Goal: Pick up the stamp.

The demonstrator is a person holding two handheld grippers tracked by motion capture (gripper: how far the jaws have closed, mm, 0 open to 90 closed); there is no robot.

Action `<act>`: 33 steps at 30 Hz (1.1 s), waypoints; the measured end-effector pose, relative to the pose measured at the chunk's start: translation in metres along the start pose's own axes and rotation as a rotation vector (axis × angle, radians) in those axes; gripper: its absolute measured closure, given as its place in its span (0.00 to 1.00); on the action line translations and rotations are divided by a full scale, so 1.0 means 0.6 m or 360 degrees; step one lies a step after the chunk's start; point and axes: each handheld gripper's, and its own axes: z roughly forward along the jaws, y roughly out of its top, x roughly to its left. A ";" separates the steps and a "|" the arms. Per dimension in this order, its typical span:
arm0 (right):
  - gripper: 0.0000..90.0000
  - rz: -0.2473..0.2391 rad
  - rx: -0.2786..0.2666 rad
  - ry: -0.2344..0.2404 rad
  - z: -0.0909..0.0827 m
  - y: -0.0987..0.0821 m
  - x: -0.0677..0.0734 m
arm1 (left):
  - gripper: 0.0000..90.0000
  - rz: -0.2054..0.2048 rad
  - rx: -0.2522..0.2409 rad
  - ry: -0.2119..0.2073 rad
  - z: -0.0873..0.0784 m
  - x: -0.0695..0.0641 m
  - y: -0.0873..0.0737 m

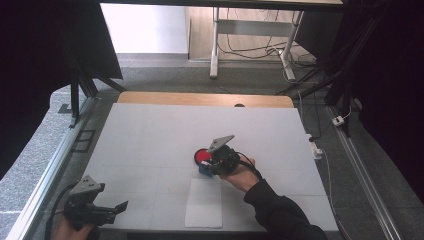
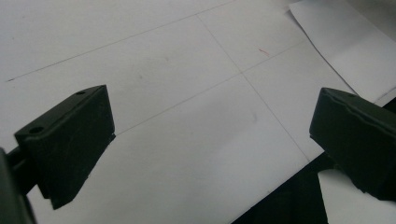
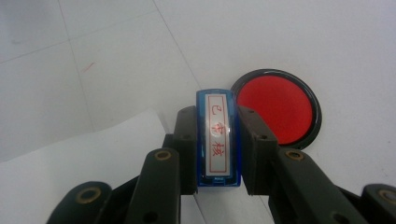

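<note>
A blue stamp [image 3: 218,138] with a white label of red characters sits between the pads of my right gripper [image 3: 217,149], which is shut on it. In the high view that gripper [image 1: 209,167] is at the table's middle with the stamp [image 1: 204,170] under it. A round red ink pad [image 3: 276,107] in a black rim lies just beside the stamp, also seen as the ink pad [image 1: 202,156] from above. A white sheet of paper [image 1: 204,203] lies in front of the stamp. My left gripper [image 1: 114,210] rests at the near left edge, its jaws wide apart and empty [image 2: 210,144].
The white table top [image 1: 150,140] has a wooden strip at its far edge. The sheet's corner [image 2: 336,42] shows beyond the left jaws. The table's near edge and dark floor lie under the left gripper. Desk legs and cables stand on the floor behind.
</note>
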 end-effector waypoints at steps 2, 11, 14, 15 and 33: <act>0.80 -0.0004 -0.0003 0.0005 -0.001 0.000 -0.001 | 0.00 0.0000 0.0000 -0.0001 0.000 0.000 0.000; 0.79 -0.0010 -0.0072 0.0035 -0.023 0.008 0.009 | 0.00 0.0002 -0.0007 -0.0011 0.000 0.001 0.000; 0.79 -0.0024 -0.0095 0.0033 -0.033 0.010 0.014 | 0.00 0.0004 -0.0007 -0.0011 0.000 0.001 0.000; 0.79 -0.0024 -0.0095 0.0033 -0.033 0.010 0.014 | 0.00 0.0005 -0.0007 -0.0016 0.000 0.001 0.000; 0.79 -0.0022 -0.0220 0.0085 -0.088 0.006 0.038 | 0.00 -0.0003 -0.0023 -0.0032 -0.003 0.003 -0.001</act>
